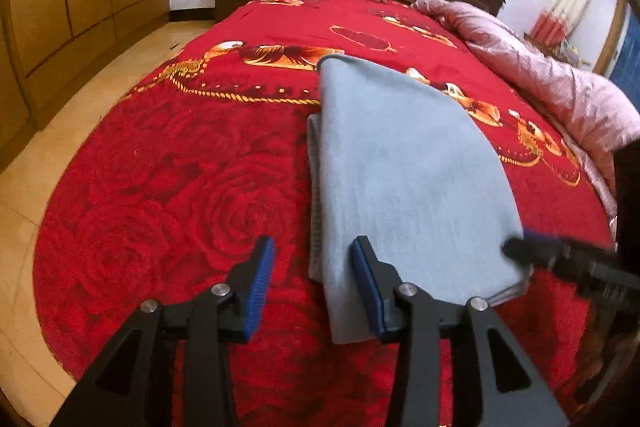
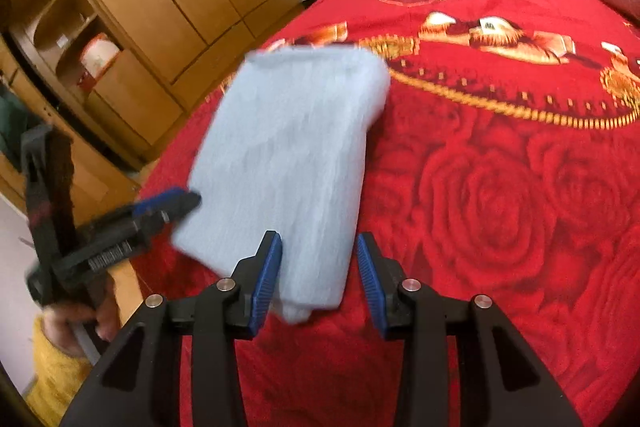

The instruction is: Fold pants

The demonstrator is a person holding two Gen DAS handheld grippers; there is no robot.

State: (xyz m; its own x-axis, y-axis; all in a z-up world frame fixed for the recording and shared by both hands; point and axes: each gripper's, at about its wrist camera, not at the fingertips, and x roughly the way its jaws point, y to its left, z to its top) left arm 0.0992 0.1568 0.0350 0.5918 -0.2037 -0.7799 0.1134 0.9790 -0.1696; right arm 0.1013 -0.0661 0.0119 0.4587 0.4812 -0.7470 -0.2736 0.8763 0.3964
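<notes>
Soft, light folded pants [image 1: 408, 171] on the bed [image 1: 180, 187]; pinch near corners; left gripper [image 1: 312, 287] and right gripper [image 2: 318, 279] fingers spread, empty.

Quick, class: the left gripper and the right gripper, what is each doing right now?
Left gripper: open, holding nothing, at the near edge of the folded light blue pants.
Right gripper: open, holding nothing, jaws either side of the pants' near corner.
</notes>
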